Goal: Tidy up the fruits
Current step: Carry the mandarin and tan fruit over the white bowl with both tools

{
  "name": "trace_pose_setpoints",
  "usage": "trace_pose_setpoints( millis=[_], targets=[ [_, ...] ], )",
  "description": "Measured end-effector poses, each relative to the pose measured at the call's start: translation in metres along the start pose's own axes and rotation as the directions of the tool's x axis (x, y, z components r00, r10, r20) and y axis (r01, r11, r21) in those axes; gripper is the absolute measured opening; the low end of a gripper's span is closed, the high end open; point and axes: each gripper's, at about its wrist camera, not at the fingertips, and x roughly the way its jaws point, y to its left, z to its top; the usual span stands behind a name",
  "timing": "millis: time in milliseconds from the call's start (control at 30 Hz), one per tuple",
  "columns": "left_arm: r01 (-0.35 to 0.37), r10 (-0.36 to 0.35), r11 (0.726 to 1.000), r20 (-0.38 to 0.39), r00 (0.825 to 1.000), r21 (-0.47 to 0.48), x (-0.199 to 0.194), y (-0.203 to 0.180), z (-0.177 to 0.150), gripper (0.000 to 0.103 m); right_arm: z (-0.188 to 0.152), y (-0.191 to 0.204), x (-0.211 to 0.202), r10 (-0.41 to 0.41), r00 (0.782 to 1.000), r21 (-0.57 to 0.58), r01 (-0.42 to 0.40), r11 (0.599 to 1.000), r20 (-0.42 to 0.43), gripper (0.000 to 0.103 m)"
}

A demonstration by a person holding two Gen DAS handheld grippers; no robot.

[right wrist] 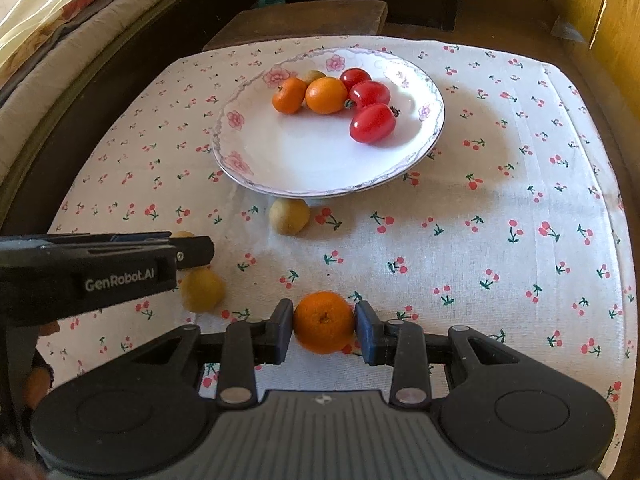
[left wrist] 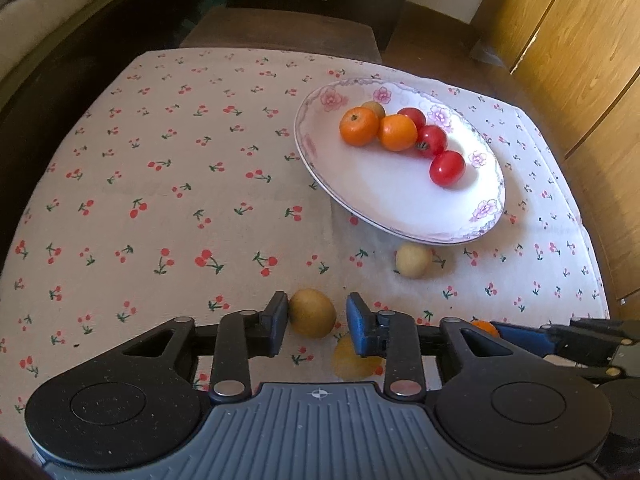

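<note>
Right gripper pinches a small orange above the cherry-print cloth. Left gripper parted; yellow-brown fruit against one pad only.

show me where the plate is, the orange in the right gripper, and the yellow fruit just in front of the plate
plate (right wrist: 304,160): right wrist view, bare white centre.
orange (right wrist: 323,322): right wrist view, its top, near the stem dimple.
yellow fruit (right wrist: 289,216): right wrist view, middle of its skin.

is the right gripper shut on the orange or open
Shut on it: the right gripper has both pads touching the orange.
</note>
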Motion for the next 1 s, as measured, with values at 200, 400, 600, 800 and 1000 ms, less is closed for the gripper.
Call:
trace_pose_setpoints(
  millis=[200,400,600,800,1000],
  targets=[
    [0.011,-0.011,1.0,-0.003,1.0,-0.02,0.002,0.0,0.003,0.051,0.001,0.001,0.0,-0.001,1.0,-0.001,0.001,1.0,0.001,0.036],
    [-0.013,0.013,1.0,-0.009,1.0,-0.006,0.004,-0.001,-0.001,0.05,0.0,0.003,-0.001,-0.009,1.0,-0.011,0.009,1.0,0.001,0.036],
    [-0.046,0.047,0.999,-0.01,0.999,0.025,0.003,-0.003,-0.004,0.038,-0.002,0.007,-0.001,-0.027,1.0,-0.026,0.027,0.999,0.01,0.035],
    [-0.039,0.039,0.999,-0.002,0.999,0.022,-0.004,-0.002,-0.005,0.034,-0.004,0.005,-0.006,-0.023,1.0,-0.002,0.023,1.0,0.02,0.034],
    [-0.027,0.027,0.999,0.011,1.0,0.024,-0.01,-0.005,-0.005,0.034,-0.003,0.003,-0.016,-0.019,0.998,0.017,0.019,1.0,0.051,0.034]
  ],
)
